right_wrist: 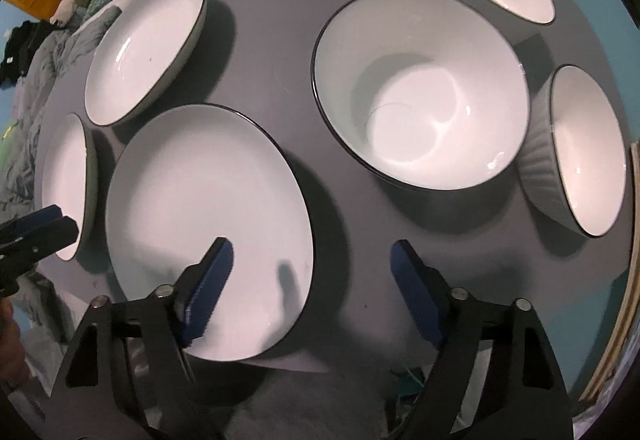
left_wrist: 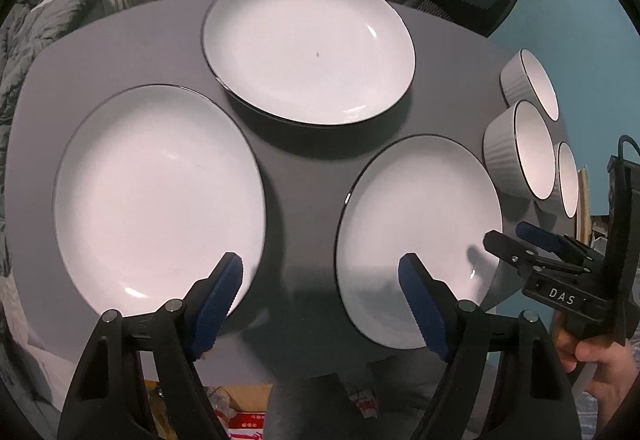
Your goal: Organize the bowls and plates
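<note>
In the left wrist view, 3 white plates sit on the grey table (left_wrist: 168, 40): the left plate (left_wrist: 156, 196) at centre left, the far plate (left_wrist: 308, 44) at the top centre, and the near plate (left_wrist: 416, 236) at lower right. Further right, 3 ribbed bowls (left_wrist: 516, 148) line the right edge of the table. The left gripper (left_wrist: 320, 280) hangs above the bare gap between the left plate and the near plate, jaws spread wide and holding nothing. At the lower right of the same frame, the right gripper (left_wrist: 516, 236) hovers beside the near plate's right rim, held in a hand (left_wrist: 596, 364).

In the right wrist view, going left to right, the near plate (right_wrist: 208, 228) fills the lower left and the big bowl (right_wrist: 420, 92) sits at centre right, with 2 more bowls at the right edge. The right gripper (right_wrist: 312, 280) has its jaws apart and empty, straddling the near plate's right rim without gripping it.

The step seems to be picking up a plate for stacking. To do it well, each gripper should take a rim squarely between its pads, 1 pad above and 1 below, and close firmly: glazed rims likely slip. Lift level, and keep clear of the neighbouring plate.
</note>
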{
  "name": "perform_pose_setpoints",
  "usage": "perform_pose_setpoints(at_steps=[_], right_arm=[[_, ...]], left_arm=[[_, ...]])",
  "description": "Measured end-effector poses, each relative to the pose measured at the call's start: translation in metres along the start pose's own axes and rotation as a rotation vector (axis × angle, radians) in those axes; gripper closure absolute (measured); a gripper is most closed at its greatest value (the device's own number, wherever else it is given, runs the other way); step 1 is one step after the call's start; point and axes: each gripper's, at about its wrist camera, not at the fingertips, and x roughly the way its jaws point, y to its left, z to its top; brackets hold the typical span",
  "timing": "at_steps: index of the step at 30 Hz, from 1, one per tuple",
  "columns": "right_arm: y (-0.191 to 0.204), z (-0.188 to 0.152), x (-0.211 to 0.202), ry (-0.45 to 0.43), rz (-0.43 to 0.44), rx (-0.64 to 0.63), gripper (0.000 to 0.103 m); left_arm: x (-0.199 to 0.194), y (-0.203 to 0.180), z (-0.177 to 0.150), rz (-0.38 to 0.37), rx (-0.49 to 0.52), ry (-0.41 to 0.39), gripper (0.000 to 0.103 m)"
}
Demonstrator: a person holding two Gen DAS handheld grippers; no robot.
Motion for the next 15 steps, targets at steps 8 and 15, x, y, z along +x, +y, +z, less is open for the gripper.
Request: perform_pose_setpoints(at_steps=[8,15], right_arm=[[-0.014,-0.001,0.013,0.069,0.029,0.006,0.055],[-0.024,-0.003,0.006,0.088,0.073,-0.009,0.064]], left_arm=[[0.022,-0.018,0.002,-0.008,0.038,0.042,0.022],[0.042,-0.016,0.0,-0.056,0.008,0.117,0.044]])
